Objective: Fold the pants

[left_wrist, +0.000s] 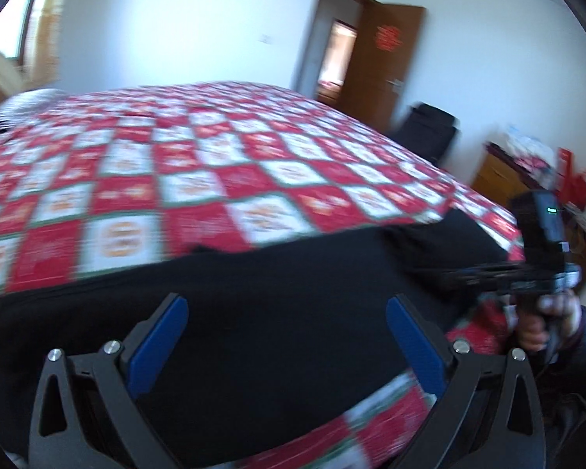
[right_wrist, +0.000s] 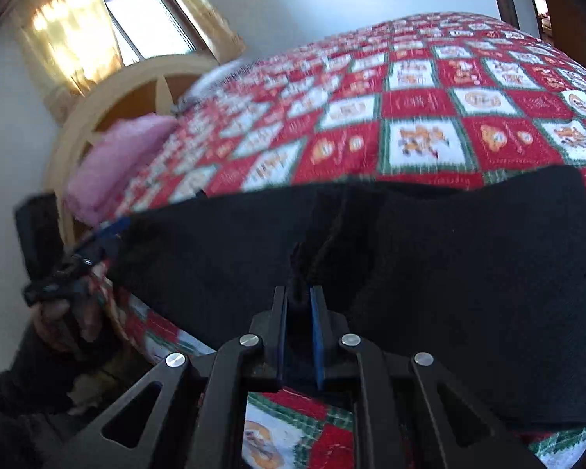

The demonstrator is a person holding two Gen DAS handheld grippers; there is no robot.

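On checkered bedspread (left_wrist: pixel 215 179) lie black pants (left_wrist: pixel 273 312); open brown door (left_wrist: pixel 390 62) behind.

**A bright bedroom around a checked bed**

A wide bed (left_wrist: pixel 199 179) fills the room, covered in a red, white and green checked quilt (right_wrist: pixel 422 117). At its far left stands a pale arched headboard (right_wrist: pixel 109 93) with a pink pillow (right_wrist: pixel 109 160) against it. Behind that, a window (right_wrist: pixel 148 19) lets in strong daylight past yellowish curtains (right_wrist: pixel 66 35). The walls (left_wrist: pixel 183 19) are plain white. On the far right a brown wooden door (left_wrist: pixel 390 58) stands open. Near it sit a black chair-like shape (left_wrist: pixel 429 133) and a low wooden cabinet (left_wrist: pixel 496 176) with blurred clutter on top.
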